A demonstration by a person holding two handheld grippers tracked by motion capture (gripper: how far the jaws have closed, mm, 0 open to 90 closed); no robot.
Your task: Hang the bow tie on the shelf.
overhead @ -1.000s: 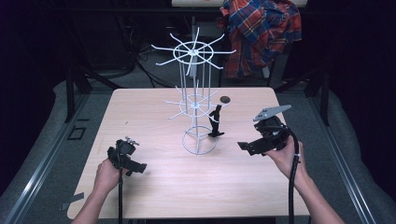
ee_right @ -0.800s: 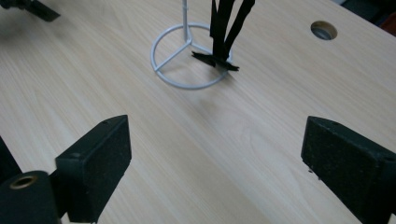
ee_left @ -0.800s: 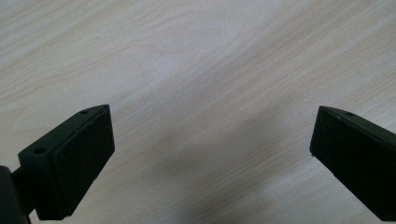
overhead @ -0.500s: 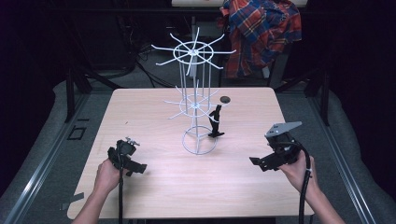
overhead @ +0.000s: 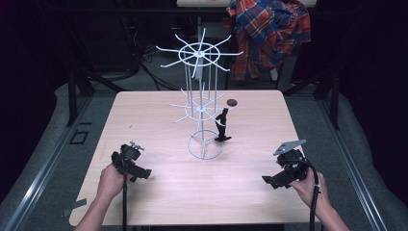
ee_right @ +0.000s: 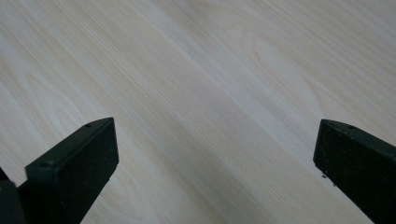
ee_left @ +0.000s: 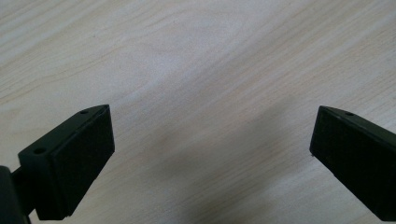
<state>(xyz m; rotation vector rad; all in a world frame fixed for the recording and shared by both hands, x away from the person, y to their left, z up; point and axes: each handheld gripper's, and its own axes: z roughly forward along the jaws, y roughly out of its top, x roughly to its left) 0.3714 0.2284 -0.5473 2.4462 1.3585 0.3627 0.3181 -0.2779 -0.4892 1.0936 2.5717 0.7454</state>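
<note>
A white wire display rack (overhead: 201, 103) stands upright in the middle of the wooden table (overhead: 159, 192). A small black clip-like object (overhead: 222, 126) hangs on or leans at the rack's right side, near its ring base. My left gripper (overhead: 143, 174) rests low over the table's front left, held by a hand. Its jaws stand wide apart over bare wood (ee_left: 210, 135). My right gripper (overhead: 267, 182) is at the front right, also open over bare wood (ee_right: 215, 140), with nothing between its jaws.
A small dark round disc (overhead: 232, 102) lies on the table behind the rack. A plaid shirt (overhead: 269, 33) hangs beyond the far edge. Metal rails (overhead: 43, 168) run along both sides of the table.
My right gripper has drawn back from near the rack toward the table's front right corner and dropped lower. The left gripper has stayed put.
</note>
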